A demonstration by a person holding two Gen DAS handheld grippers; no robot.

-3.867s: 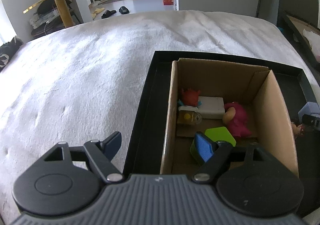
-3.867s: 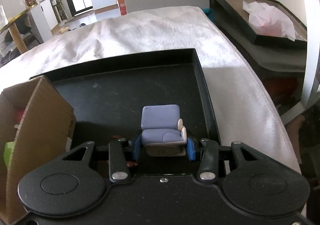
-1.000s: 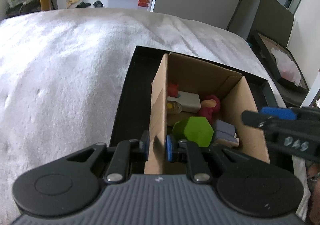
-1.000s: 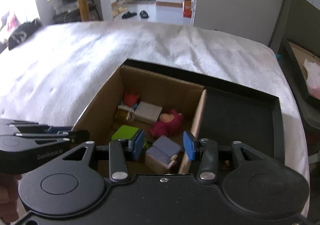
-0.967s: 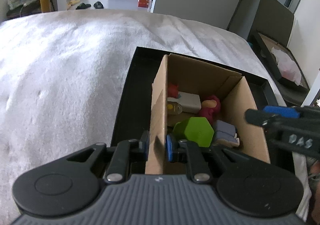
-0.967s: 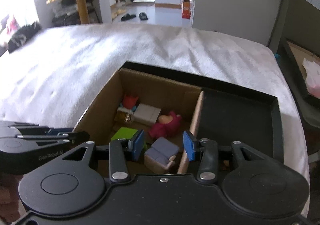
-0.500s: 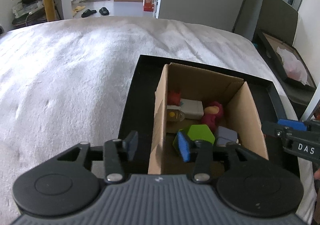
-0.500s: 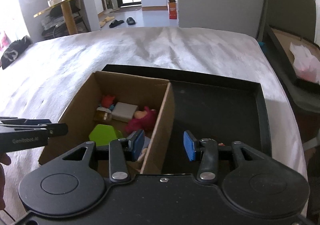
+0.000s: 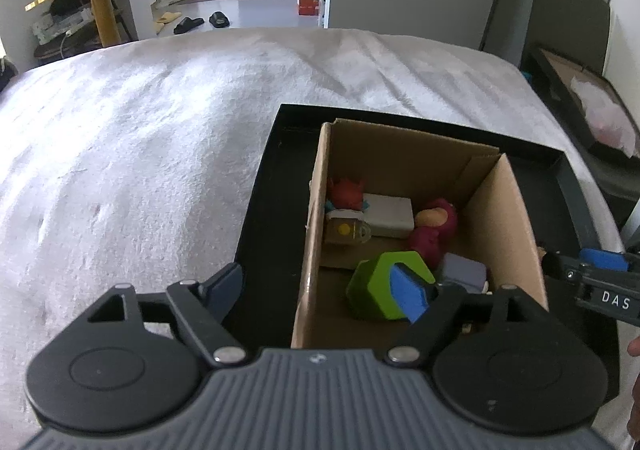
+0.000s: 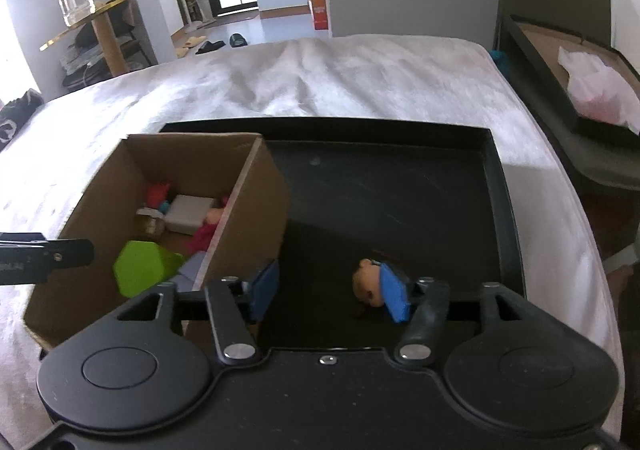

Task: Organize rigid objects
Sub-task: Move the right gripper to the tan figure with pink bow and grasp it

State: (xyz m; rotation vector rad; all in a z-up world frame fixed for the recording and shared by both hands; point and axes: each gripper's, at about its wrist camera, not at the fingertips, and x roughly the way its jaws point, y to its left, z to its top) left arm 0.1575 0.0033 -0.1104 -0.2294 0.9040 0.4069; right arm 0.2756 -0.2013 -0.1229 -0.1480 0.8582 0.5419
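A cardboard box [image 9: 508,218] stands in a black tray [image 9: 260,210] on the white bed. It holds a green hexagon block [image 9: 372,282], a purple toy chair [image 9: 464,272], a magenta doll [image 9: 434,228], a white block [image 9: 390,210], a red figure [image 9: 346,190] and a small tan toy [image 9: 346,230]. My left gripper [image 9: 320,290] is open and straddles the box's left wall. My right gripper [image 10: 330,292] is open over the tray floor [image 10: 392,190], right of the box [image 10: 248,218]. A small doll figure [image 10: 366,282] lies on the tray by its right finger.
The white bedspread [image 9: 140,138] spreads left and behind the tray. A second dark tray with crumpled pink paper [image 10: 592,90] stands off the bed at right. A gold side table with a glass jar [image 10: 76,2] stands at back left.
My left gripper has opened wider, off the box wall it pinched. My right gripper has swung right from over the box to the tray floor and opened wider; the small doll figure now shows.
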